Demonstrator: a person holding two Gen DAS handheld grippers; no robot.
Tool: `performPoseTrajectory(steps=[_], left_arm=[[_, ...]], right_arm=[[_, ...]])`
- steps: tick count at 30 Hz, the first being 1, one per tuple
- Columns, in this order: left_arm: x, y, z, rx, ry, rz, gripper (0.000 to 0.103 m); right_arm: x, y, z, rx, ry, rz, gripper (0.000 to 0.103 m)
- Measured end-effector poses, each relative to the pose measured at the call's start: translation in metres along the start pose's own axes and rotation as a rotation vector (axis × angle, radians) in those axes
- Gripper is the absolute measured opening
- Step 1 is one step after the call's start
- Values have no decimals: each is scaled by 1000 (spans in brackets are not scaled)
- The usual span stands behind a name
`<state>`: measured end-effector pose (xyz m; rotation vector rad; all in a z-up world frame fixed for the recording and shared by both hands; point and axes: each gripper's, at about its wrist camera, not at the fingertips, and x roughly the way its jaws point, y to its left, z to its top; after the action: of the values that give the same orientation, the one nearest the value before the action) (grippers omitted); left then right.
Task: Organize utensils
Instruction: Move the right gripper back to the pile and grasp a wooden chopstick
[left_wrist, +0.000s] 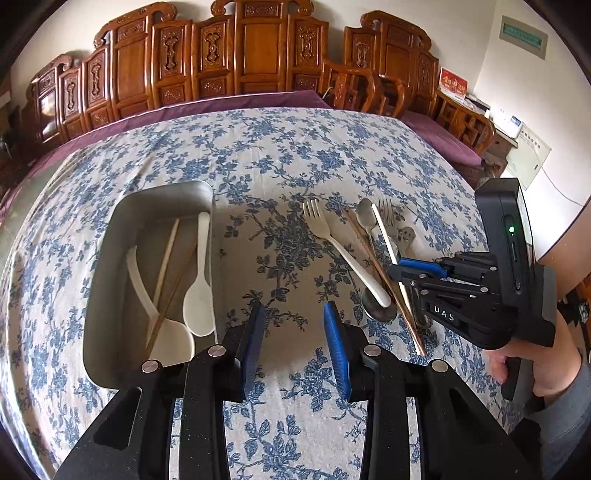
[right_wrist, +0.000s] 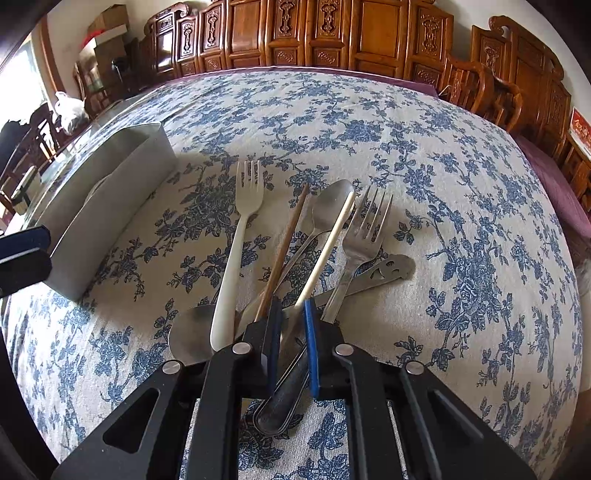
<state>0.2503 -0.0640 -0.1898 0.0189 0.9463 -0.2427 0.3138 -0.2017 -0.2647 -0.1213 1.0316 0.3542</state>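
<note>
Left wrist view: white spoons and chopsticks are held in the metal tray (left_wrist: 107, 266), loose utensils (left_wrist: 369, 251) beside it, bare cloth between; left gripper (left_wrist: 295, 347) released, right gripper (right_wrist: 291, 332) clenched around utensil handles.

A white tablecloth with blue flowers (left_wrist: 295, 155) covers the table. Behind it stands a row of carved wooden chairs (left_wrist: 229, 59), with a purple cushion (left_wrist: 439, 136) on the seat at right. A white plastic bag (right_wrist: 68, 107) lies at far left, near stacked cardboard boxes (right_wrist: 109, 22).
</note>
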Motion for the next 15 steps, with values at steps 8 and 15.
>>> performPoseTrajectory(steps=[8, 15], left_arm=[[27, -18, 12, 18, 36, 15, 31], [58, -40, 25, 14, 71, 6, 31]], right_arm=[[-8, -13, 7, 32, -13, 30, 6], [-32, -38, 12, 93, -80, 72, 6]])
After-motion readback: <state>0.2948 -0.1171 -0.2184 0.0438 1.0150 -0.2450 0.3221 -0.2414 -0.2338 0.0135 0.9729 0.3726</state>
